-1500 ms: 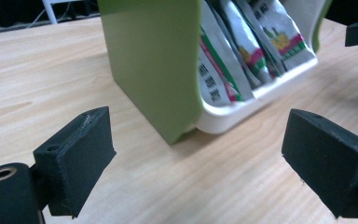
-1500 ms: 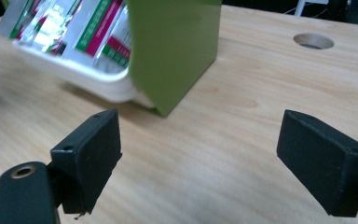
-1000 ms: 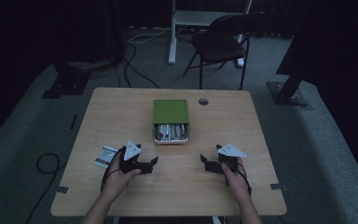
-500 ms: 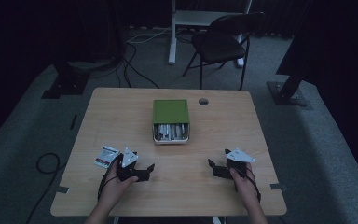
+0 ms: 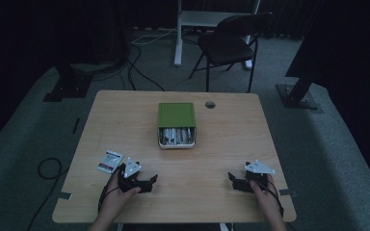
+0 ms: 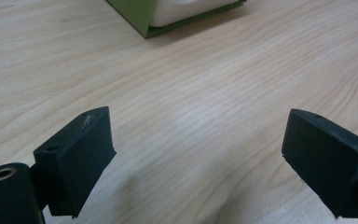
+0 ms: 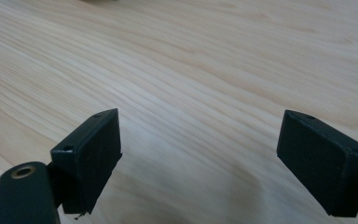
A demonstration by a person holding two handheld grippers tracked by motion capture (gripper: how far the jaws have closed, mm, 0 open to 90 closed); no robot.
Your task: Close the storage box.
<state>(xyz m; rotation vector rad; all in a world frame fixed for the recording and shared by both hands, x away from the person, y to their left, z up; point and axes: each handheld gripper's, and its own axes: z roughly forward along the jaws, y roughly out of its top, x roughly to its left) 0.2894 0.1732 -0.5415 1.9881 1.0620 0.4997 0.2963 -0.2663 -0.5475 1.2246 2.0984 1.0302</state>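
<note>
Green box is sitting at the table's centre, at twelve o'clock from your hands, its open end showing packed contents toward you. You are resting the left gripper and right gripper low near the front edge, jaws spread wide and holding nothing. If you are reaching for it, be approaching squarely, keeping clear of the packet at ten o'clock from your left hand.

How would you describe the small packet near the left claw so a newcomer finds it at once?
Start at the wooden table and find the green box of packets at its middle. Move toward the near left corner, just beyond the left claw: the small packet lies flat there by itself. It is white and grey with a red patch, the one loose item outside the box.
</note>
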